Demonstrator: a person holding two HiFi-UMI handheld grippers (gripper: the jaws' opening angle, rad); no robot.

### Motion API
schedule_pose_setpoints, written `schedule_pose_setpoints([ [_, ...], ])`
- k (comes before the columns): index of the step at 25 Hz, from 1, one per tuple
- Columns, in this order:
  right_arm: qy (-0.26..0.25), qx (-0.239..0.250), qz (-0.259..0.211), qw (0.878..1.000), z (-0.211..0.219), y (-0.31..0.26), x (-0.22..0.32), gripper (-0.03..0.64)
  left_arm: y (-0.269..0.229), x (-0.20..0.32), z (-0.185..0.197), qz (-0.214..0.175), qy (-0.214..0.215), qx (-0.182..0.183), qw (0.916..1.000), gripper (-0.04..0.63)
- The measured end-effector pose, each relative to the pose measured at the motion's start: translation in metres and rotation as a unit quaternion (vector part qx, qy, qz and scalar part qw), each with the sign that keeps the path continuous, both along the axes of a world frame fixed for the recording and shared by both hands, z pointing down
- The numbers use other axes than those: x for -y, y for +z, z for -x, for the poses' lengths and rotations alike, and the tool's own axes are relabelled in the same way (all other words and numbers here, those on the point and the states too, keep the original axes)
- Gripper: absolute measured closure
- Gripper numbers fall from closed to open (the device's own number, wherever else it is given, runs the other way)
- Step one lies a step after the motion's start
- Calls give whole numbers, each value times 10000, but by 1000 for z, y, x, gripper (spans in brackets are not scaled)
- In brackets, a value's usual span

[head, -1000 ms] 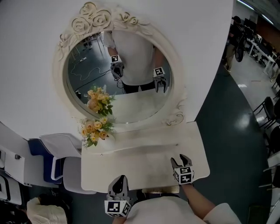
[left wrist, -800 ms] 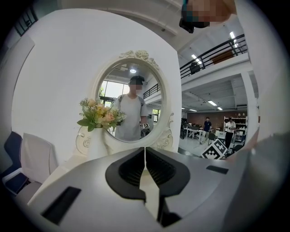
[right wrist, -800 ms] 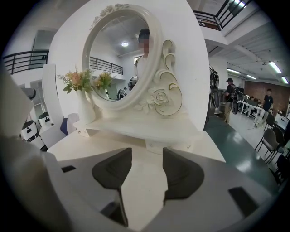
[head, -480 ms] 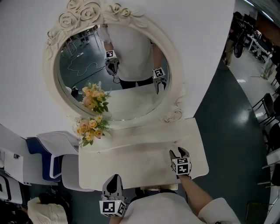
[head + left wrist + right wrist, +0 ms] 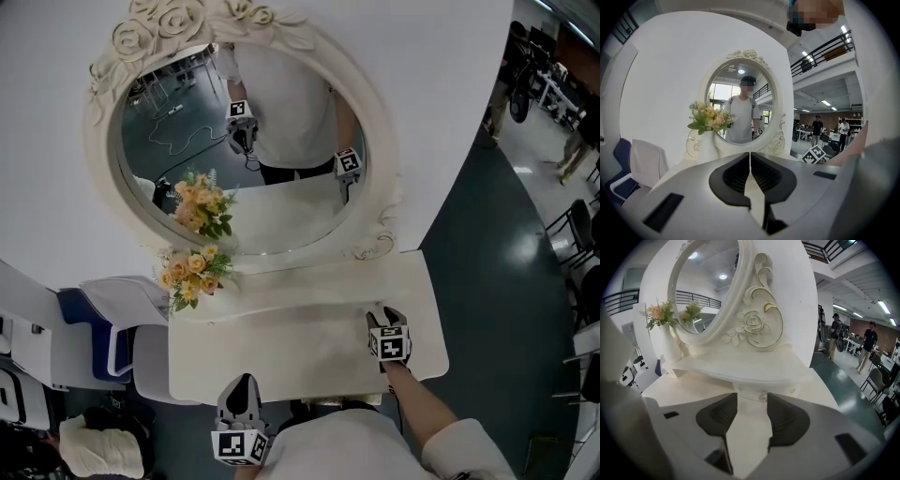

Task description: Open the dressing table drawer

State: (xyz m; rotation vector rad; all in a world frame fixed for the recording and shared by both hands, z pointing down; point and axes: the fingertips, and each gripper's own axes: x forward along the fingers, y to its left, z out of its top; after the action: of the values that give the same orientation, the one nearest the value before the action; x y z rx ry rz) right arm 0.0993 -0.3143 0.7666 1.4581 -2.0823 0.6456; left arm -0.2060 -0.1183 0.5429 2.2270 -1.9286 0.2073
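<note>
1. Here, off the table's [image 5: 281, 361] left edge stand pale chairs [image 5: 155, 370]. At its rear left corner a bunch of yellow and peach flowers [image 5: 190, 274] sits against the mirror frame.
2. The left claw [image 5: 242, 382] hangs at the table's near edge, left of centre, pointing roughly level toward the mirror. Its pads are drawn together to a bare slit with nothing in it.
3. The oval mirror [image 5: 281, 220], in a carved cream frame, rises along the rear edge and reflects the person and both claws.
4. The drawer [image 5: 749, 391] is a small one tucked under the raised ledge below the mirror, toward the table's right rear. Its front looks flush under that ledge, not yet pulled out, and it carries a small knob [image 5: 762, 396].
5. The right claw [image 5: 384, 316] tilts down over the right part of the table, its tips just short of the drawer front. Its jaws stand apart and have just been closing. The knob sits at their mouth, close to the right pad, but neither pad presses on it.
6. Beyond the table's right edge lies dark green floor [image 5: 497, 281].
</note>
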Motion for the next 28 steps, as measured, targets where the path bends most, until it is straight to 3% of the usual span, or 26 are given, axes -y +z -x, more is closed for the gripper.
schedule_pose_setpoints([
  [8, 318, 130, 353, 9988, -14, 24, 13, 422, 2, -4, -5, 57, -93, 27, 9999, 570],
  [28, 273, 206, 567, 9978, -13, 45, 33, 437, 1, -8, -9, 132, -306, 142, 9993, 569],
])
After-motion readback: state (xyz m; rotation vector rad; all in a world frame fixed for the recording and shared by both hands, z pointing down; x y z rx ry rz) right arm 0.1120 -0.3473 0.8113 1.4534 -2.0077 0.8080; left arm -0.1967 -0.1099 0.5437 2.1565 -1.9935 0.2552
